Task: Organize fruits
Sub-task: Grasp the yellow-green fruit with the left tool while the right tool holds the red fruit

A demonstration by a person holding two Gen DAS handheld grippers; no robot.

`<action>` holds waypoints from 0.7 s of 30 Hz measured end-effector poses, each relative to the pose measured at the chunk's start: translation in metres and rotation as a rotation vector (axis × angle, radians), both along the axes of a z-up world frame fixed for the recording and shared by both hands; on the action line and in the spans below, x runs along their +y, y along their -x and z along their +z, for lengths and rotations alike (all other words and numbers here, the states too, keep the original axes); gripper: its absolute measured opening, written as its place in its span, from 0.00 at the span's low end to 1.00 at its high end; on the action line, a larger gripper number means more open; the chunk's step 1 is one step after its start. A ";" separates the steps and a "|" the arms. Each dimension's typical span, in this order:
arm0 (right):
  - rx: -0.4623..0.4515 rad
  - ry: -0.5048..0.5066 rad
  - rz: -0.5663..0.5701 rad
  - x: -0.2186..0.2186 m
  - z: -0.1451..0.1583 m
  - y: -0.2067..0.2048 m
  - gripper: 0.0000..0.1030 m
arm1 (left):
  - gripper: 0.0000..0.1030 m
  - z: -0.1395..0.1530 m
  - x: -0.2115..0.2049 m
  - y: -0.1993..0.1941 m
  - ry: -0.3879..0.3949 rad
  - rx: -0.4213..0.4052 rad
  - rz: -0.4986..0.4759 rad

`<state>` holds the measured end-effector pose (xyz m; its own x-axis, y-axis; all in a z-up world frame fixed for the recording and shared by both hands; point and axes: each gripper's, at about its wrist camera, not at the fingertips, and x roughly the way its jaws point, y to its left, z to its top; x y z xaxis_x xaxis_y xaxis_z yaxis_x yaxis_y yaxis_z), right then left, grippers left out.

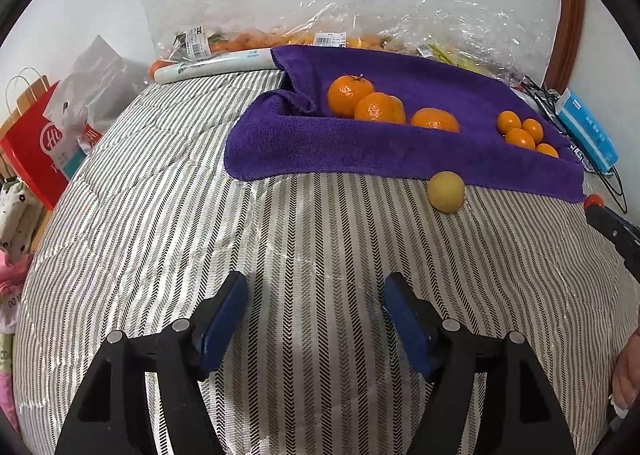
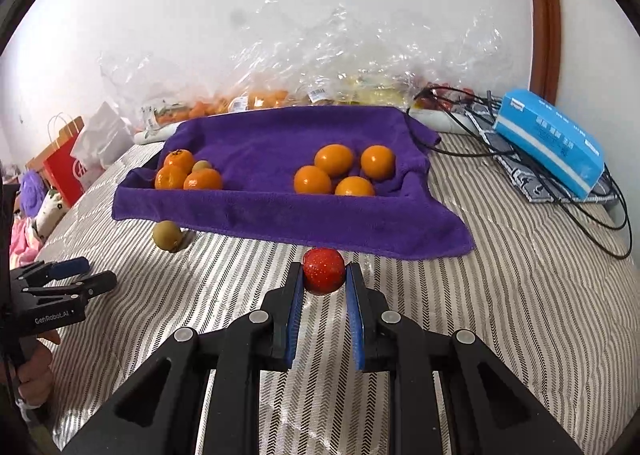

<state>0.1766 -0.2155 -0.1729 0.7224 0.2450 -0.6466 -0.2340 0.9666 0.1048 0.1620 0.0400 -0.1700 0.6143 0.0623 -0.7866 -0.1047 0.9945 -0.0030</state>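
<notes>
My right gripper (image 2: 323, 269) is shut on a red fruit (image 2: 323, 270), held just above the striped bedcover in front of the purple towel (image 2: 280, 215). On the towel lie three mandarins (image 2: 188, 175) with a small green-yellow fruit (image 2: 201, 165) at the left, and several smooth oranges (image 2: 344, 171) at the right. A yellow-green round fruit (image 2: 168, 236) sits on the cover at the towel's front edge; it also shows in the left wrist view (image 1: 447, 191). My left gripper (image 1: 316, 287) is open and empty over the cover, well short of the towel (image 1: 360, 159).
Clear plastic bags of fruit (image 2: 280, 95) lie against the wall behind the towel. A blue tissue box (image 2: 552, 143) and black cables (image 2: 580, 211) lie at the right. A red paper bag (image 1: 36, 151) stands at the bed's left edge.
</notes>
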 end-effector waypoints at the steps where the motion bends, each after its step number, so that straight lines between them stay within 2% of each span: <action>1: -0.008 0.005 -0.006 0.000 0.001 0.001 0.20 | 0.69 0.000 0.000 0.000 -0.001 0.000 0.000; 8: -0.058 0.019 -0.002 0.002 0.006 0.009 0.20 | 0.69 0.000 -0.001 0.000 -0.001 -0.001 0.004; 13: -0.033 0.029 -0.001 0.003 0.004 0.004 0.20 | 0.68 0.003 -0.006 0.007 -0.011 -0.023 -0.004; 17: -0.017 0.023 -0.041 -0.002 0.002 0.002 0.20 | 0.68 0.009 -0.026 0.006 -0.040 -0.061 -0.040; 21: -0.039 0.027 -0.056 -0.004 0.004 0.005 0.20 | 0.68 0.006 -0.050 -0.011 -0.066 -0.052 -0.101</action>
